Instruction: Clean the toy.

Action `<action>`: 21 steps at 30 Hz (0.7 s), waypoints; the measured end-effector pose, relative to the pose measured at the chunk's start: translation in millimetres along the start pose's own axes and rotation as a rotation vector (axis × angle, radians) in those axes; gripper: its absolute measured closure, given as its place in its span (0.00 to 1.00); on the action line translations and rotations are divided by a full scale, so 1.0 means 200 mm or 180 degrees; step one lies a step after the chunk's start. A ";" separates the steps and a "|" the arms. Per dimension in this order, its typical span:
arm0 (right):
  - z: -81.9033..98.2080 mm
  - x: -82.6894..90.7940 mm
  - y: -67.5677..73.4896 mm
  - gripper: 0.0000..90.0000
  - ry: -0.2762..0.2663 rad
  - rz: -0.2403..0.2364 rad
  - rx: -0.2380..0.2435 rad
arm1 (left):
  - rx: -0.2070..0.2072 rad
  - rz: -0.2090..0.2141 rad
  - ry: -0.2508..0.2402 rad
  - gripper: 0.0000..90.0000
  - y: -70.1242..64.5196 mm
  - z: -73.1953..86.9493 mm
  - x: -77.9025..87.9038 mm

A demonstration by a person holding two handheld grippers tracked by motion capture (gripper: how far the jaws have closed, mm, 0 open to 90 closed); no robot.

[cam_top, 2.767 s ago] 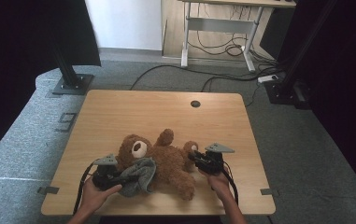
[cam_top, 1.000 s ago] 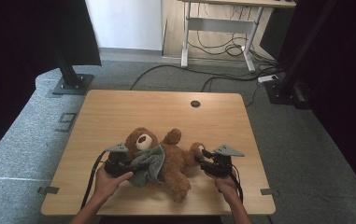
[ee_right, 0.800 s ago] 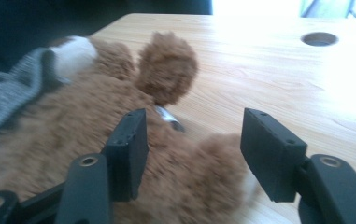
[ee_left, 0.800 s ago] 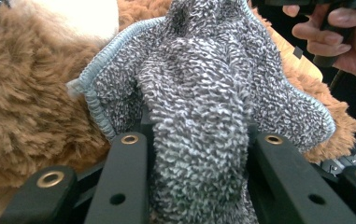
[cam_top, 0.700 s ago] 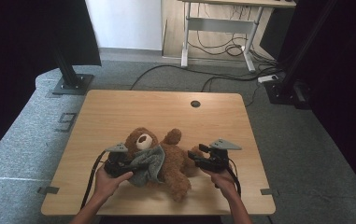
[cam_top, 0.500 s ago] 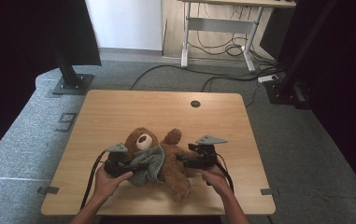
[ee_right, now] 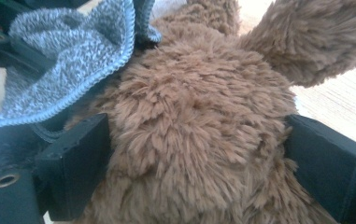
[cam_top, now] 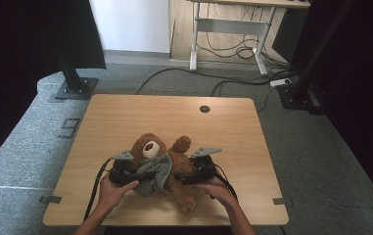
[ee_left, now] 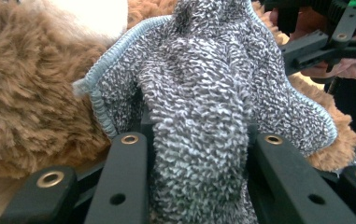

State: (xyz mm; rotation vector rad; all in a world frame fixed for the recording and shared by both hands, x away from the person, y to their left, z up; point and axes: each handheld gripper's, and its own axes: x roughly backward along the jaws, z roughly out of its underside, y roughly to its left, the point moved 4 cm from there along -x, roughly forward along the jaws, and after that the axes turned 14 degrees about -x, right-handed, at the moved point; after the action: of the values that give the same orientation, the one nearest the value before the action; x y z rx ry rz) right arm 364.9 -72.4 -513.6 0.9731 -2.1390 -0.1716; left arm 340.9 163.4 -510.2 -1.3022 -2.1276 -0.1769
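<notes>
Right gripper has moved in from the table's right side and its jaws have just been opening; they now stand wide around the teddy bear's body. Left gripper stays clamped on the grey cloth draped over the bear (near front edge, centre). The bunched cloth lies close beside the right jaws, so it may catch; desk legs and cables beyond don't interfere.

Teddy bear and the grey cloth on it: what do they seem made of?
Teddy bear: likely synthetic plush, with long, shaggy, matte brown pile. Grey cloth: looks like looped terry or microfibre, flecked grey and white, with a stitched pale blue edge.
</notes>
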 end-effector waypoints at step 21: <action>0.03 0.04 0.00 0.70 -0.0362 0.0291 -0.0178 | 0.0032 -0.0005 -0.0151 0.74 0.00 0.00 0.06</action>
State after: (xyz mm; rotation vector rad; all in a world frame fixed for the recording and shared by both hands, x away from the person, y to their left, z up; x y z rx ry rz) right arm 357.7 -79.0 -513.8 0.8496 -2.2649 -0.2456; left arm 337.0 172.5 -504.0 -1.3110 -2.1666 -0.1371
